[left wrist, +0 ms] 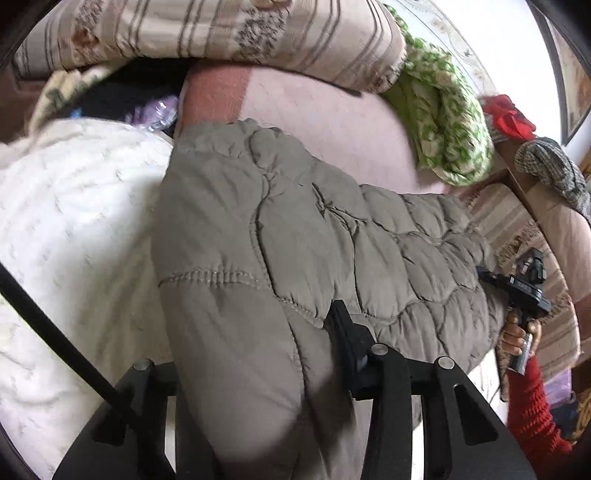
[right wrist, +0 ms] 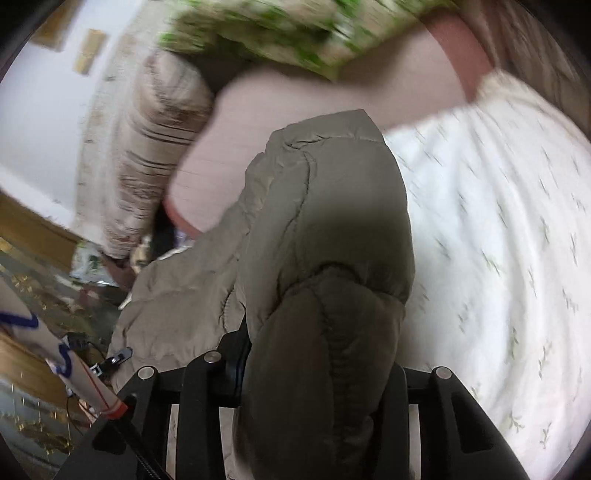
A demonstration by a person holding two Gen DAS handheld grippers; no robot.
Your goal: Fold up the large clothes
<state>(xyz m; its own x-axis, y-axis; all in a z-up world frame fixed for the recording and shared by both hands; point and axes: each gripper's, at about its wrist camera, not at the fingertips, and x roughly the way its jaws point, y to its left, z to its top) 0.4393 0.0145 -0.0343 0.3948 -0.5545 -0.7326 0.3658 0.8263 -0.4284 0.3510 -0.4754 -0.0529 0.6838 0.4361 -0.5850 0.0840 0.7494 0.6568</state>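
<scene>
Your grey-brown quilted jacket (left wrist: 280, 229) bunches thick between the left claw's (left wrist: 266, 354) jaws and stretches ahead rightward across the bed.

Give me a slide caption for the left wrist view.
Left tongs grip one end of a grey quilted jacket on the bed; right tongs grip the far end.

The jacket (left wrist: 295, 221) is matt grey-brown quilted cloth, puffy, with raised stitched seams and fine creases. The white bedspread (left wrist: 74, 221) under it looks soft and textured, with a small woven sprig pattern. The pink sheet (left wrist: 332, 110) is smooth, flat cloth. The striped quilt (left wrist: 221, 29) is padded cotton-like fabric; the green blanket (left wrist: 443, 122) looks fluffy. The left tool (left wrist: 258, 369) is matt black plastic with dull metal pins. The red sleeve (left wrist: 532, 410) is coarse ribbed knit.
</scene>
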